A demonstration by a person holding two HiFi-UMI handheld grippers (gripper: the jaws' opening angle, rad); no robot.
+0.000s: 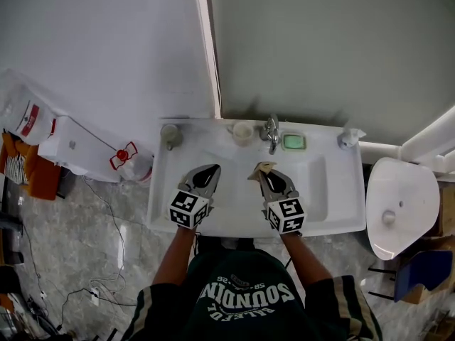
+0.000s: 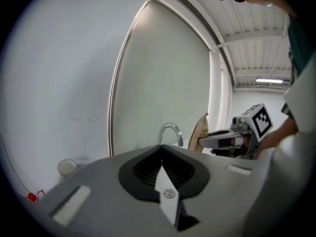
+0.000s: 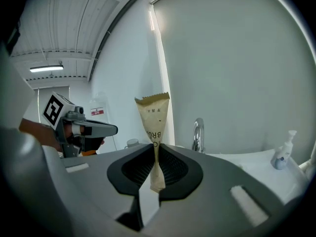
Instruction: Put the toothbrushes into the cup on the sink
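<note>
The right gripper (image 3: 156, 149) is pinching a paper packet (image 3: 154, 115) by its end over the sink (image 1: 323, 183). The left gripper (image 2: 162, 152) is hovering alongside, jaws together and empty.

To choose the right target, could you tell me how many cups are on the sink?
2. The corner cup stands at the back left of the sink; the second cup stands just left of the faucet. None seems hidden.

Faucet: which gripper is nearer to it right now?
Right. The right gripper, shut on a paper packet, sits just in front of the faucet; the left gripper is farther off to the faucet's left, over the basin.
</note>
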